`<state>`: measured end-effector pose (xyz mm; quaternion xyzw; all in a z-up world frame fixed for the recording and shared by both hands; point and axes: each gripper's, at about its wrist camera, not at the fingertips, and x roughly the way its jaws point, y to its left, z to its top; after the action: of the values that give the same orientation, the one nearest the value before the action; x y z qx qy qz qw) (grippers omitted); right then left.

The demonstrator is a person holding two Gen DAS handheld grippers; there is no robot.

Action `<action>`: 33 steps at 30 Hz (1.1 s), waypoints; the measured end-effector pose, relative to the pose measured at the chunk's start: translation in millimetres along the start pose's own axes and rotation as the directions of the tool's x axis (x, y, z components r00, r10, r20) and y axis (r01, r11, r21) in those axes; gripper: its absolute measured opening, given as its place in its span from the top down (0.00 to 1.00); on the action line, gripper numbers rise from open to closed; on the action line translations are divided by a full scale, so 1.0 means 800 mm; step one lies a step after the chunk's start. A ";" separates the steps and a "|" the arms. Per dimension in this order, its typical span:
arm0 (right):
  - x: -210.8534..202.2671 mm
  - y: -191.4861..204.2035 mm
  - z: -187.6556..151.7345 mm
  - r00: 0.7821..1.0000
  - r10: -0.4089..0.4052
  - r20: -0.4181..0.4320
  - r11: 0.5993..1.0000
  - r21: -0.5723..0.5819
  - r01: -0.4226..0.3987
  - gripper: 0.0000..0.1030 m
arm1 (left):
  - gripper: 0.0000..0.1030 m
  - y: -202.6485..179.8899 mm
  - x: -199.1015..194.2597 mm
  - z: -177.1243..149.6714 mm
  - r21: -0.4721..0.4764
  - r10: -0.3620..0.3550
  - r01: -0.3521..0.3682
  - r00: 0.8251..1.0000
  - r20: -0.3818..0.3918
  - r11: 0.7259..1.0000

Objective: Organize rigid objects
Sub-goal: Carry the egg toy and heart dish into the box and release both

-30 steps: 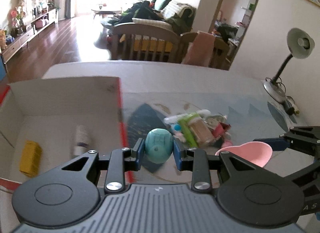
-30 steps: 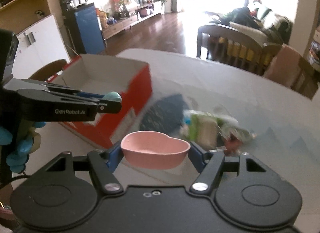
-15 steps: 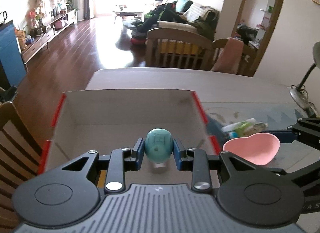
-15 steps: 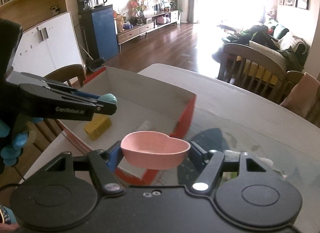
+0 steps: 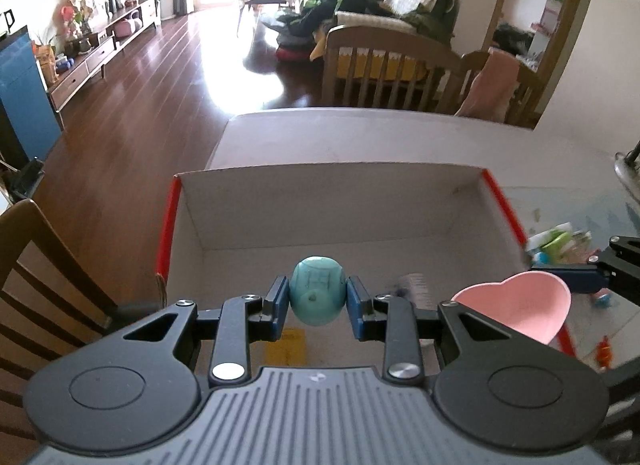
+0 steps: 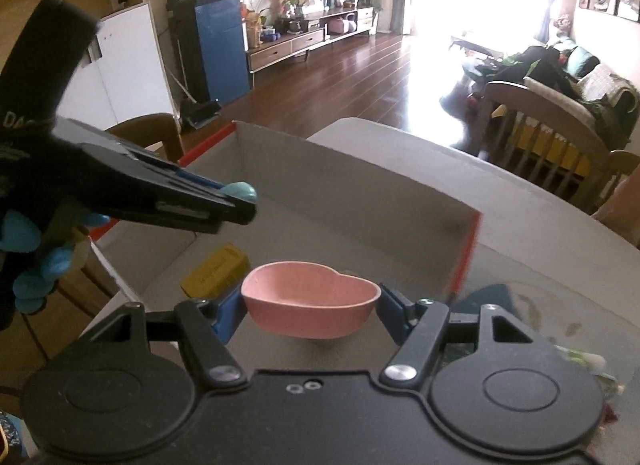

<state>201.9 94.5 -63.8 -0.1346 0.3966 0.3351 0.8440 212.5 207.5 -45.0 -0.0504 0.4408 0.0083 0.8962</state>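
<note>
Above the open cardboard box [image 5: 328,209], the left gripper [image 5: 318,301] jaws are pinching a smooth, probably slippery teal egg-shaped toy [image 5: 318,295] across its middle, while the right gripper [image 6: 311,311] jaws are clamping a light, rigid pink heart-shaped bowl [image 6: 310,305] at its rim.

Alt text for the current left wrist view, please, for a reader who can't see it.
The left gripper holds a teal egg-shaped object above an open cardboard box with red edges. At right, the right gripper holds a pink heart-shaped bowl by the box's right wall.
</note>
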 end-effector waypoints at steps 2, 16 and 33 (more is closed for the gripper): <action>0.015 0.003 0.003 1.000 -0.001 -0.013 1.000 -0.005 0.001 0.33 | 0.71 0.004 0.012 0.001 0.017 0.015 -0.015 1.000 -0.017 1.000; 0.065 0.009 0.006 0.995 0.022 -0.092 1.000 -0.016 -0.024 0.33 | 0.71 0.014 0.088 0.015 0.050 0.038 -0.029 0.985 -0.170 0.998; 0.074 0.019 0.001 0.984 0.035 -0.176 0.999 0.008 -0.034 0.32 | 0.71 0.015 0.117 0.001 0.054 0.036 -0.018 0.933 -0.358 0.998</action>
<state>219.9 133.4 -107.8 -0.1546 0.4729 0.3354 0.8000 269.6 216.9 -119.2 -0.0227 0.5975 0.0002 0.8016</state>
